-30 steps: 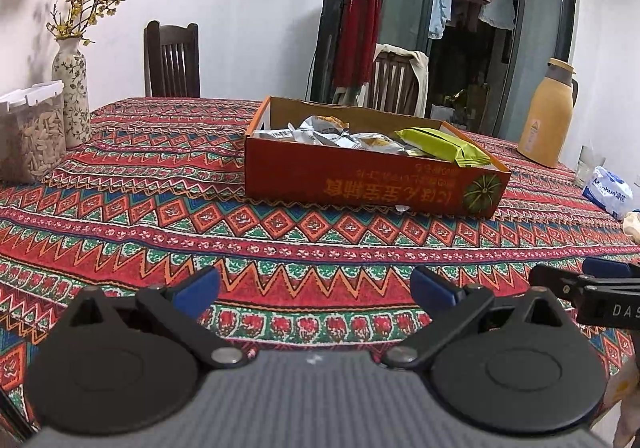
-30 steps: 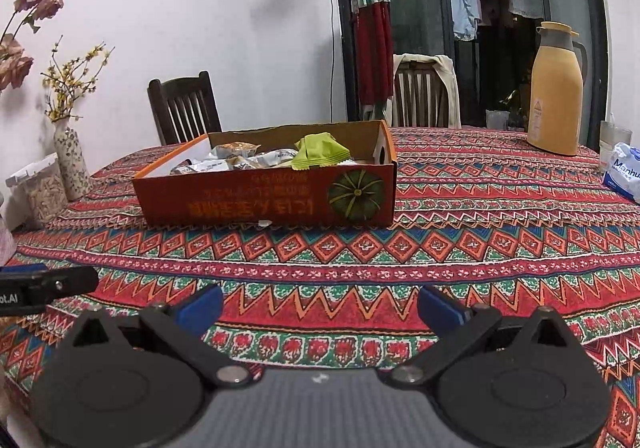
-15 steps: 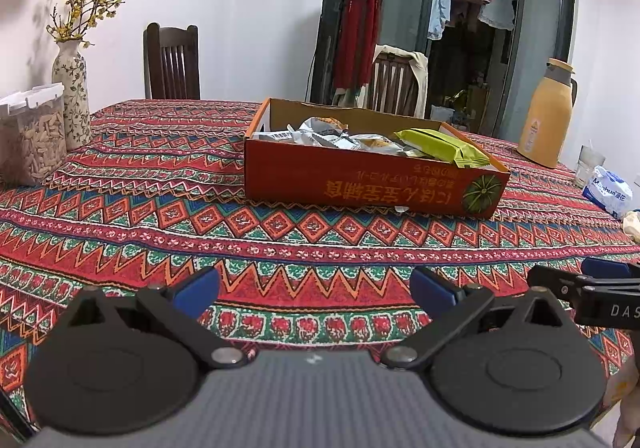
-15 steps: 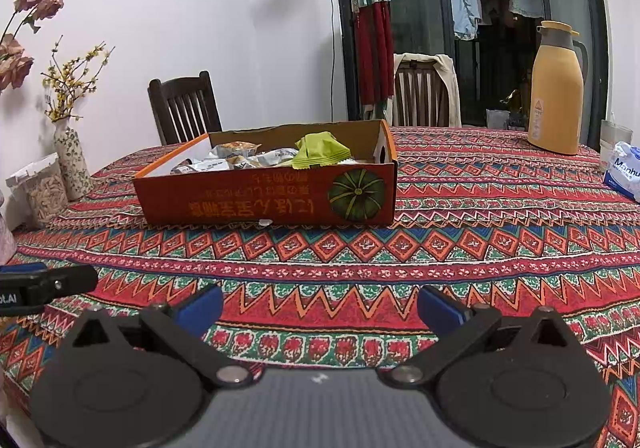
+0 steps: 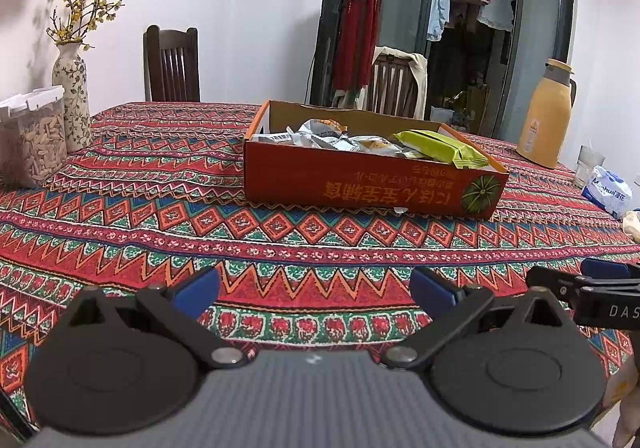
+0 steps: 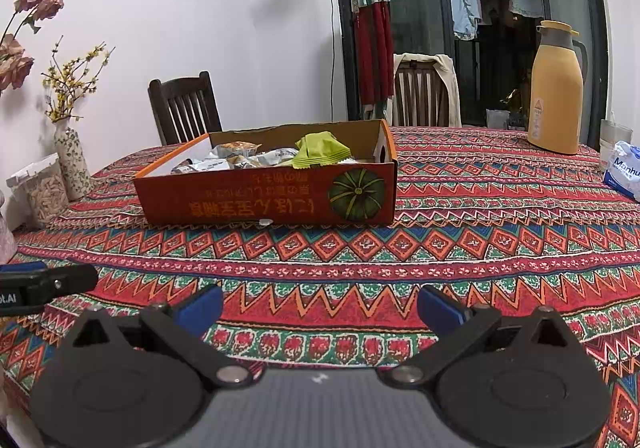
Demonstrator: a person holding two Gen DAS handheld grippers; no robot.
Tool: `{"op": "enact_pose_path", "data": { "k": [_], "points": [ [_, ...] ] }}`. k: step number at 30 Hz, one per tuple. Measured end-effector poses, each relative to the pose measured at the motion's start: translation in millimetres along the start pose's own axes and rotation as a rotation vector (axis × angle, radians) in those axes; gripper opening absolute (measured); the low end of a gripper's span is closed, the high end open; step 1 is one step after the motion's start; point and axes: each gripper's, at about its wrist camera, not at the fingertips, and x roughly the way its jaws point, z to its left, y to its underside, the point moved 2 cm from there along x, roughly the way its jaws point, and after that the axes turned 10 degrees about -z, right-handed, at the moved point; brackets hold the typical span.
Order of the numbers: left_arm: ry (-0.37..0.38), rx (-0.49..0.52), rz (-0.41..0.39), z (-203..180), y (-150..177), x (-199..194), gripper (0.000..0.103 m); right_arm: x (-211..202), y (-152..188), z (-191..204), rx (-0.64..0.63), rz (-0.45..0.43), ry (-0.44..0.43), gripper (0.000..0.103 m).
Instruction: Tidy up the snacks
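Nothing had shifted much since the earlier frames; I kept both grippers hovering low over the patterned tablecloth (image 5: 168,184). My left gripper (image 5: 314,290) stood spread wide, empty, and my right gripper (image 6: 320,306) likewise gaped with nothing between its blue pads. Well ahead sat the orange box (image 5: 360,188) on the cloth, holding silver snack packets (image 5: 320,134) and a green packet (image 5: 440,146) by its right end.
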Motion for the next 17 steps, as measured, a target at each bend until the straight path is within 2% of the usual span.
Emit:
{"op": "enact_pose_path", "data": {
  "k": [17],
  "points": [
    [0.019,0.005,-0.019,-1.1,1.1,-5.1,0.103,0.1,4.0,2.6,0.000,0.005,-0.003,0.103]
  ]
}}
